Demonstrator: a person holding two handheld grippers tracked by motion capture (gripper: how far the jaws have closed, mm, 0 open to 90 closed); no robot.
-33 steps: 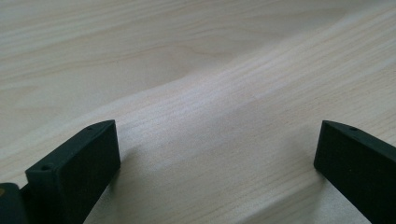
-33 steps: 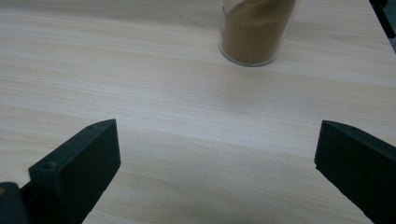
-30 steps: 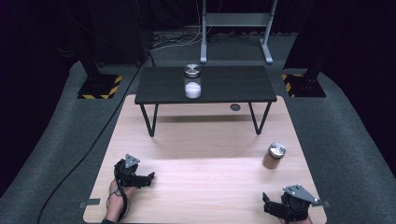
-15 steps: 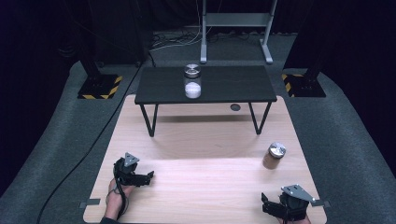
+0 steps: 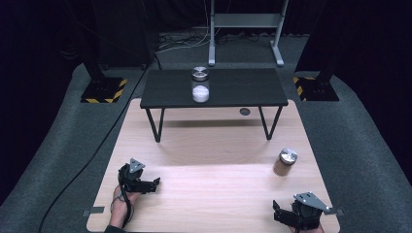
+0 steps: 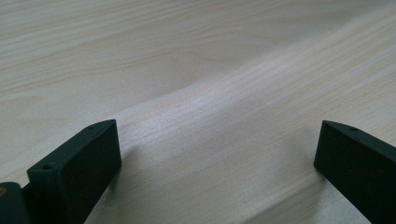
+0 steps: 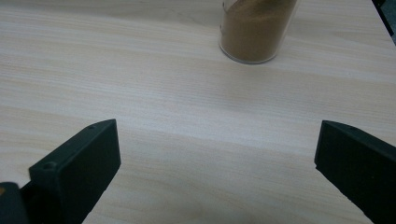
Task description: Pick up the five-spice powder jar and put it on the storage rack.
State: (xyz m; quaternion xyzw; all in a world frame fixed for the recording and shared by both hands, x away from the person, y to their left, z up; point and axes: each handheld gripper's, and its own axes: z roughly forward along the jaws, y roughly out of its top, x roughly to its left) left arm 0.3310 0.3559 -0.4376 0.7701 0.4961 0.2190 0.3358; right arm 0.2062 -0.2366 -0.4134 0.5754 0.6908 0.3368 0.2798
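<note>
A clear jar of brown powder [image 5: 286,161] with a metal lid stands upright on the right side of the pale wooden tabletop [image 5: 209,194]; its lower part shows at the top of the right gripper view [image 7: 257,28]. A second jar holding white powder [image 5: 200,86] stands on the small black table [image 5: 243,90] farther back. My left gripper [image 5: 154,184] rests low at the near left, jaws wide apart over bare wood [image 6: 217,135]. My right gripper [image 5: 275,213] sits at the near right, open [image 7: 217,135], with the brown jar well ahead of it and nothing between its jaws.
The black table stands on thin legs over the far part of the board. A small dark round hole [image 5: 245,111] lies behind its right legs. Grey carpet [image 5: 359,145] surrounds the board, with black stand bases with hazard stripes [image 5: 103,90] at both far corners.
</note>
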